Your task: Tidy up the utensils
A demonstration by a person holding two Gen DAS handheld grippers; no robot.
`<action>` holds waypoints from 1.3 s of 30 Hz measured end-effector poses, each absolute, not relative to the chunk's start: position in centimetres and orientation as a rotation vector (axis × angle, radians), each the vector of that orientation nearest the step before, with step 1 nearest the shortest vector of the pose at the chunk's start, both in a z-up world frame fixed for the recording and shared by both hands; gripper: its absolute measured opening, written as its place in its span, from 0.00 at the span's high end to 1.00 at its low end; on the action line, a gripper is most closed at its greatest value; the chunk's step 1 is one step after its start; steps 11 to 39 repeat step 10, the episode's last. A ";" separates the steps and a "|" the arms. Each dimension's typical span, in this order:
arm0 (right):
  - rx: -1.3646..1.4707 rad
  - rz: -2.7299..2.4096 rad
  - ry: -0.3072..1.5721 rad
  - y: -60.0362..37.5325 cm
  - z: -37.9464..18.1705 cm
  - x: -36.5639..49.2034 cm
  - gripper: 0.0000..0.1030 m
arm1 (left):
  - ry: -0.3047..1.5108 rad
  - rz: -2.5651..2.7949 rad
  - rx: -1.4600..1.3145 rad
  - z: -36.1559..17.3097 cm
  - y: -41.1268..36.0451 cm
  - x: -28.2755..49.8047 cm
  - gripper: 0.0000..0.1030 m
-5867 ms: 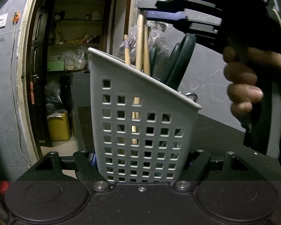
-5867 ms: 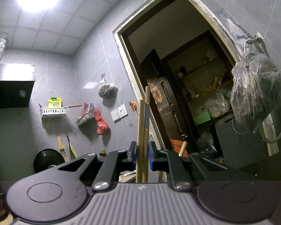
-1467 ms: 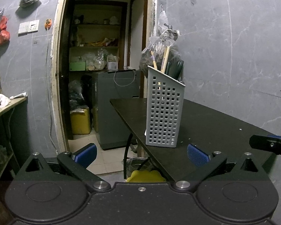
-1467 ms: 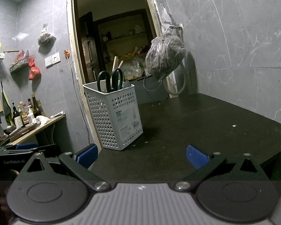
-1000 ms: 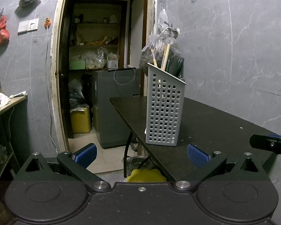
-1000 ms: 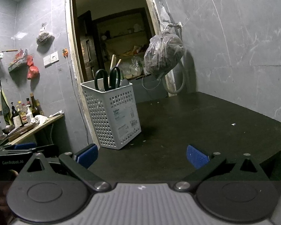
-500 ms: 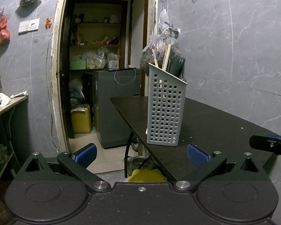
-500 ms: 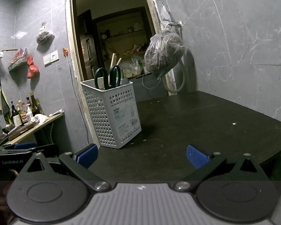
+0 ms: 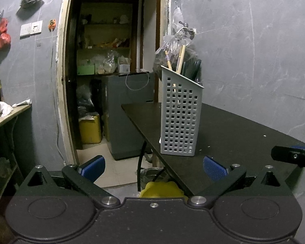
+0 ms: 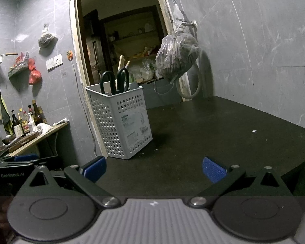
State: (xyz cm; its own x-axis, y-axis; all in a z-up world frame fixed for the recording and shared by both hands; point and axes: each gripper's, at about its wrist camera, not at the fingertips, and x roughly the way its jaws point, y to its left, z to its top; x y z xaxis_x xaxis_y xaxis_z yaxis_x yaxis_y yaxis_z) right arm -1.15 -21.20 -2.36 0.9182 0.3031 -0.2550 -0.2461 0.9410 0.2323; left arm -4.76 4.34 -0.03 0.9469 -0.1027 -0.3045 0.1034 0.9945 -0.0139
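Left gripper [image 9: 153, 166] had its jaws wide apart, nothing between the blue pads [image 9: 92, 165]. Right gripper [image 10: 154, 168] the same: jaws spread, empty. Both sat back from the table [image 10: 223, 126], off the utensils. The right gripper's tip showed at the right edge of the left view [image 9: 292, 156]; the left gripper showed low at the left edge of the right view [image 10: 16, 161].

Holder [image 10: 123, 120], a grey perforated plastic bin, stood upright on the black table, near its left edge, by the corner closest to the doorway [image 10: 120, 46]. In the left view it stood ahead, slightly right of centre [image 9: 181, 118], slanted rim high on the left. A printed label faced the right camera.

Inside the holder: black-handled scissors [image 10: 116, 80], handles up, and wooden chopsticks [image 10: 120, 63] sticking out behind them. In the left view the chopsticks [image 9: 181, 59] leaned near the tall side, dark handles beside them.

Table was otherwise bare apart from small white specks [image 10: 254, 131].

Further out: a plastic bag [image 10: 177, 58] hung from a wall tap above the table's far corner. A side counter with bottles [image 10: 20, 120] stood left. A yellow jerrycan [image 9: 90, 129] sat on the floor beyond the doorway.
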 end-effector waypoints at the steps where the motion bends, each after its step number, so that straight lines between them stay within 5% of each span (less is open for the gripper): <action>1: 0.198 0.284 0.292 -21.2 -2.4 -1.2 0.00 | 0.312 -0.105 0.004 0.0 4.2 -4.7 0.01; 39: 0.208 0.287 0.300 -21.5 -2.6 -0.9 0.00 | 0.322 -0.109 0.017 -0.4 3.8 -4.3 0.01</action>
